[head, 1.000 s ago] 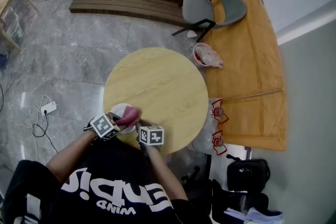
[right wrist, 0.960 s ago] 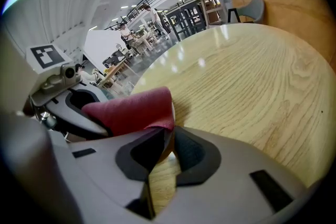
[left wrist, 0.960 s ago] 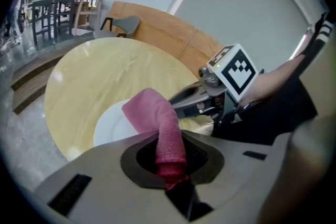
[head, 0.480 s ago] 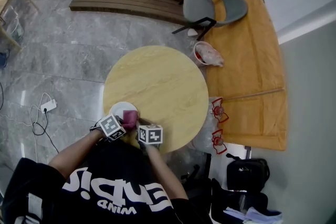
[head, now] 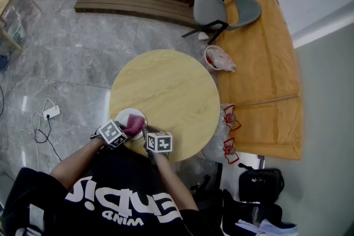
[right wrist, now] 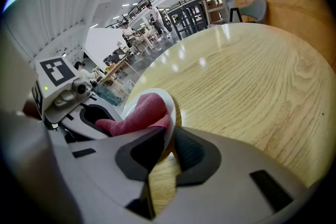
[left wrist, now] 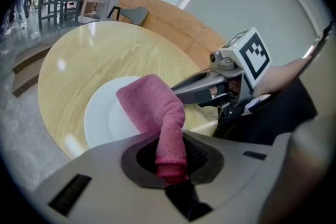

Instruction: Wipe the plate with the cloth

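Left hand-held gripper [left wrist: 170, 164] pinches the cloth [left wrist: 149, 105] lying on the plate [left wrist: 102, 120] at the table's [head: 171, 85] near edge, right hand-held gripper [right wrist: 167, 140] clamps the rim; best bet: brace the rim, sweep flat with light pressure.

plate [head: 128, 115] half under cloth [head: 134, 126]

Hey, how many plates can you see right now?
1. The white round plate is at the round wooden table's near-left edge; the right claw is clamped on its rim, and the pink cloth in the left claw lies on it. None seems hidden.
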